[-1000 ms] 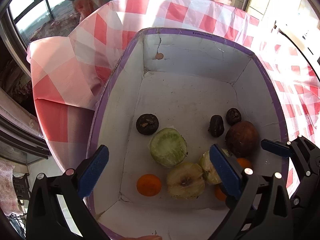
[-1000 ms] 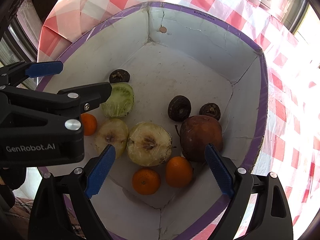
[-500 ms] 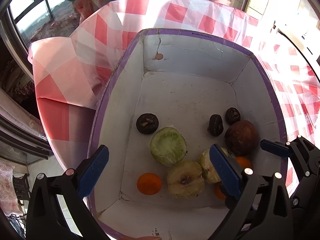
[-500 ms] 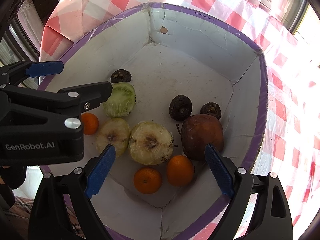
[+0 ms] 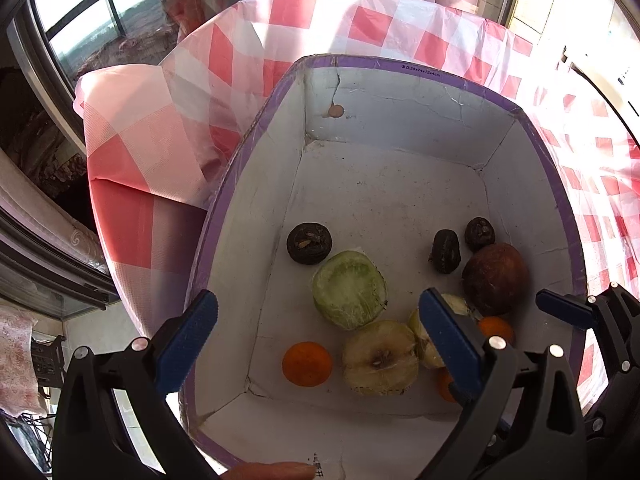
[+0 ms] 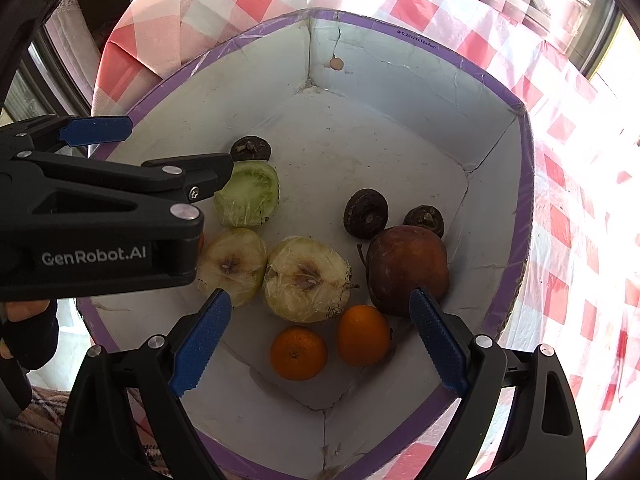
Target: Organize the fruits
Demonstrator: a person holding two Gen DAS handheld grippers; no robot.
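A white box with a purple rim (image 5: 400, 65) (image 6: 524, 184) holds the fruit. Inside lie a green cut half (image 5: 349, 289) (image 6: 247, 193), two wrapped apple halves (image 5: 379, 358) (image 6: 306, 279) (image 6: 233, 266), a brown-red fruit (image 5: 495, 278) (image 6: 406, 270), three dark round fruits (image 5: 309, 243) (image 6: 366, 213) (image 6: 424, 219) and oranges (image 5: 307, 363) (image 6: 298, 353) (image 6: 363, 335). My left gripper (image 5: 316, 334) is open and empty above the box's near left. My right gripper (image 6: 316, 338) is open and empty above the near oranges.
The box sits on a red-and-white checked cloth (image 5: 168, 132) (image 6: 580, 184). The cloth's edge drops off at the left, with windows (image 5: 80, 20) beyond. The left gripper's body (image 6: 96, 220) crosses the left of the right wrist view.
Both grippers have drawn back slightly from the box, so the fruit sits a little further away in both views. Both stay open and empty.
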